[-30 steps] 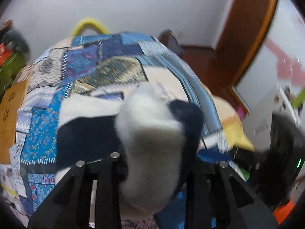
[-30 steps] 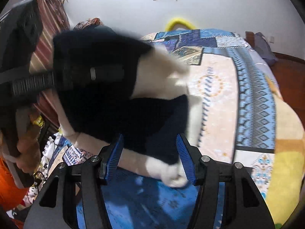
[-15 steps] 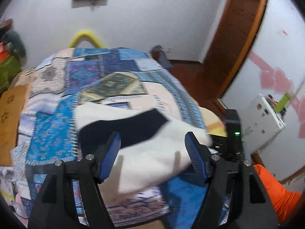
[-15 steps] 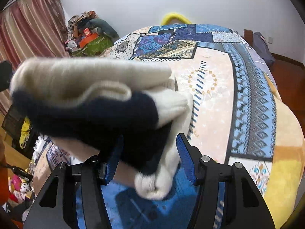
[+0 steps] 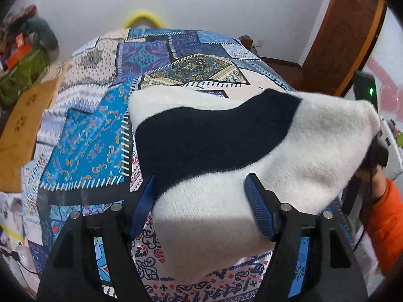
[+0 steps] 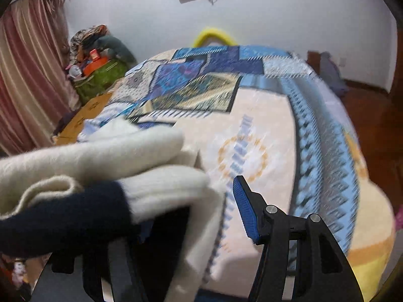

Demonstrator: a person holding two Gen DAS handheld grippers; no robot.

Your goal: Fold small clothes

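Observation:
A cream and navy knitted garment (image 5: 289,156) hangs just above the patchwork bedspread (image 5: 83,146). Its right corner is lifted toward a hand in an orange sleeve (image 5: 385,226). My left gripper (image 5: 200,201) is open; its blue pads stand on either side of the cloth's near edge without pressing it. In the right wrist view the garment (image 6: 100,151) lies bunched over the left finger of my right gripper (image 6: 191,209) and hides that finger. The right fingertip (image 6: 245,209) stands clear of the cloth, and a strip of bedspread (image 6: 264,115) shows in the gap.
A cardboard box (image 6: 85,115) and a pile of bags and clothes (image 6: 100,75) sit left of the bed, beside a striped curtain (image 6: 25,75). A yellow hoop (image 6: 214,35) stands at the far end. A wooden door (image 5: 340,37) and bare floor are on the right.
My left gripper let go of the bunched garment, opened and drew back. The cloth now hangs spread out. In the right wrist view the garment has slid left and off the right pad.

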